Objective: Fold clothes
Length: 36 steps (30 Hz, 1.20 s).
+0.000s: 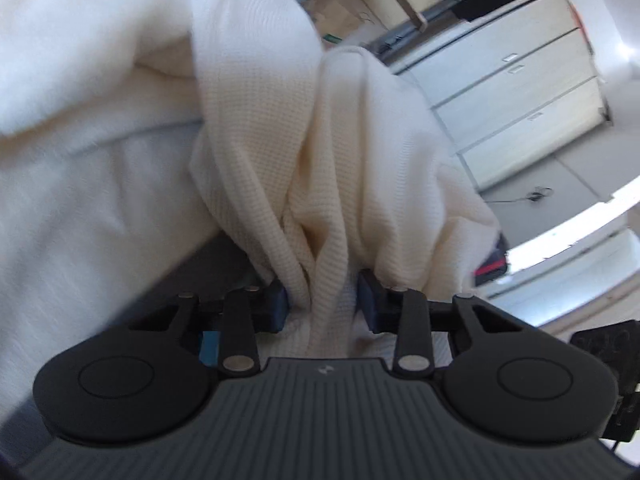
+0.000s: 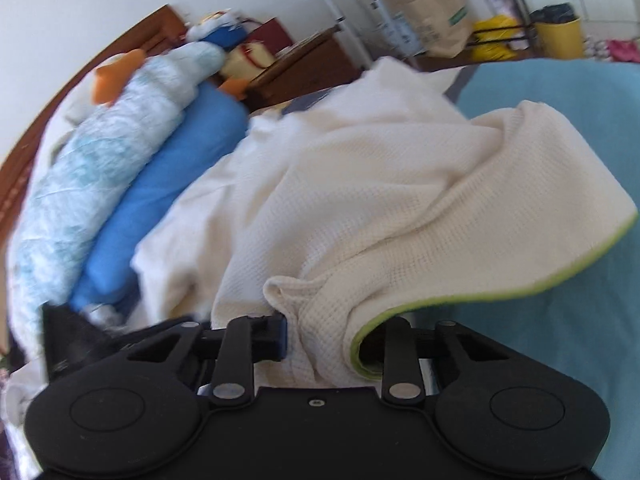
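A cream waffle-knit garment (image 1: 272,152) hangs in bunched folds straight out of my left gripper (image 1: 323,304). Its blue pads (image 1: 279,305) press on a gathered fold of the cloth. In the right wrist view the same cream garment (image 2: 400,200), trimmed with a lime-green edge (image 2: 520,290), drapes across a teal bed cover (image 2: 560,340). My right gripper (image 2: 328,340) is shut on a bunched corner of it; the left pad (image 2: 282,336) shows and the right one is hidden under the green-edged fold.
A blue pillow (image 2: 160,208) and a pale blue plush toy (image 2: 100,168) lie along the bed's left side by a wooden headboard (image 2: 132,36). A nightstand (image 2: 308,60), boxes and a yellow bin (image 2: 560,36) stand beyond. White drawers (image 1: 516,100) stand behind the cloth in the left wrist view.
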Tool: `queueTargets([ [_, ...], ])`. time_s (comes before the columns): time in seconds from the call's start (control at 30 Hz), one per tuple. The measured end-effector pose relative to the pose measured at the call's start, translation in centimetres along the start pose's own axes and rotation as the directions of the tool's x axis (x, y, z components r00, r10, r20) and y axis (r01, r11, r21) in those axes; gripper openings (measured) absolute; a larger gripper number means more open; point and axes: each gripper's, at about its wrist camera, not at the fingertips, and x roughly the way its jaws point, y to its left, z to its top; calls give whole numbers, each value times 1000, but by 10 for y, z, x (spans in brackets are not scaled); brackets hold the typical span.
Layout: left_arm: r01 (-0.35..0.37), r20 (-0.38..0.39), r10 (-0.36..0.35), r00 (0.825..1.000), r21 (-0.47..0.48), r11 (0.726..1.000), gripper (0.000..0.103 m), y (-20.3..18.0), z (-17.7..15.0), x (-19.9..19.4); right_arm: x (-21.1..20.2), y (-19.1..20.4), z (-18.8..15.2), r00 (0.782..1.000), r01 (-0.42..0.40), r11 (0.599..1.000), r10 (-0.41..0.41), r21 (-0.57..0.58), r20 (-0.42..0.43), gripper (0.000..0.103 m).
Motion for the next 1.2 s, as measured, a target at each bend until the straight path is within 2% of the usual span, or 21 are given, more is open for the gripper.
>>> queueTargets([
  [0.07, 73, -16, -74, 997, -65, 995, 34, 0, -2, -2, -12, 6, 0, 1000, -24, 1000, 24, 5, 1, 29],
  [0.13, 152, -21, -156, 988, -138, 979, 34, 1, -4, -5, -27, 7, 2, 998, -60, 998, 59, 33, 12, 28],
  [0.2, 212, -35, -220, 975, -158, 964, 34, -1, -7, -6, -43, 9, 1, 996, -85, 995, 84, 52, 22, 28],
  [0.37, 255, -87, -257, 963, -29, 967, 34, -39, -10, -6, -89, 26, -8, 998, -51, 998, 50, 29, 36, 28],
  [0.53, 364, -110, -359, 927, 19, 931, 34, -73, -15, -17, -138, 48, -8, 997, -47, 999, 48, -7, 60, 28],
  [0.73, 369, -185, -339, 922, 166, 914, 33, -124, -37, -32, -193, 63, -27, 998, 1, 997, 3, -82, 58, 28],
  [0.93, 398, -255, -341, 905, 226, 889, 28, -164, -68, -44, -247, 51, -46, 997, 21, 999, -17, -50, 76, 28],
  [1.03, 418, -293, -335, 895, 293, 860, 25, -178, -92, -67, -272, 53, -65, 995, 16, 1000, -13, -23, 98, 28],
  [1.13, 454, -327, -367, 871, 253, 854, 25, -174, -117, -88, -292, 52, -90, 992, -27, 1000, 29, -11, 125, 28],
  [1.2, 452, -333, -366, 869, 234, 861, 25, -175, -129, -93, -302, 45, -102, 989, -60, 998, 57, 17, 138, 28],
])
